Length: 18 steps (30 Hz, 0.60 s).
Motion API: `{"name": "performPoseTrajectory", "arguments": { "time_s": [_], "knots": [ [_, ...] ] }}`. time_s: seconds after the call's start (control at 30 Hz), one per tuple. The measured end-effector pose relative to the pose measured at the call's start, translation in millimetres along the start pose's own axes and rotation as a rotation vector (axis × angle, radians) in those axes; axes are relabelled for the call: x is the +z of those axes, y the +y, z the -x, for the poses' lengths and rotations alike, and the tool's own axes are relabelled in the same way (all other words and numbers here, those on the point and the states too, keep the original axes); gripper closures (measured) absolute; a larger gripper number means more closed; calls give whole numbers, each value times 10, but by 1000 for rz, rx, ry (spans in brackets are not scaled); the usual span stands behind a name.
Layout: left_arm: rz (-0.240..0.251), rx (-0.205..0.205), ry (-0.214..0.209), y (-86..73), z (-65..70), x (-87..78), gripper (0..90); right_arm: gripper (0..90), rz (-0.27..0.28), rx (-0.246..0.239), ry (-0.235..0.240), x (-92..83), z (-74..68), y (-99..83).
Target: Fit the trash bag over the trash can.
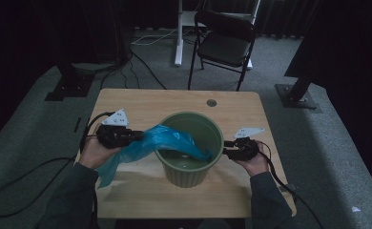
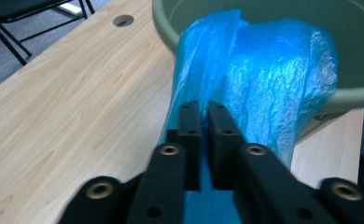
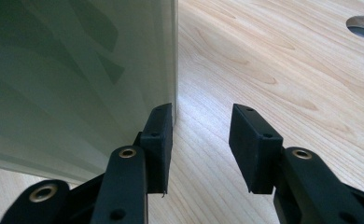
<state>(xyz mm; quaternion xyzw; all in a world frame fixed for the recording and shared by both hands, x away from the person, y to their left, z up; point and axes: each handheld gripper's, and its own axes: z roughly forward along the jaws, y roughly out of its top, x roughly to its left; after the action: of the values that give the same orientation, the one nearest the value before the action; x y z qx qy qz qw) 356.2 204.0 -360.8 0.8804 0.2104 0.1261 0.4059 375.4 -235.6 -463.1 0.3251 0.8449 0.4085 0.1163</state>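
Left gripper (image 2: 202,109) pinches crinkly blue plastic bag (image 2: 259,74) draped over ribbed green bin (image 1: 190,145) rim. Right gripper (image 3: 201,116) level, jaws apart, one pad against bin wall.

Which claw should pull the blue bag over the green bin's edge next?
Probably the left claw: it is already shut on the blue bag. The right claw is open beside the green bin.

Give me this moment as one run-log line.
left claw: shut on blue bag | bag: draped over bin rim | right claw: open beside bin wall | surface: wooden table
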Motion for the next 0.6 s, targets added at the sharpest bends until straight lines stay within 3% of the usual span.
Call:
{"name": "performPoseTrajectory", "arguments": {
  "time_s": [0.27,0.6],
  "knots": [
    [33,30,-24,183,87,73,890,716,12,-7,46,-136,22,43],
    [67,42,-28,365,117,131,890,771,95,-19,17,-499,31,177]
  ]
}}
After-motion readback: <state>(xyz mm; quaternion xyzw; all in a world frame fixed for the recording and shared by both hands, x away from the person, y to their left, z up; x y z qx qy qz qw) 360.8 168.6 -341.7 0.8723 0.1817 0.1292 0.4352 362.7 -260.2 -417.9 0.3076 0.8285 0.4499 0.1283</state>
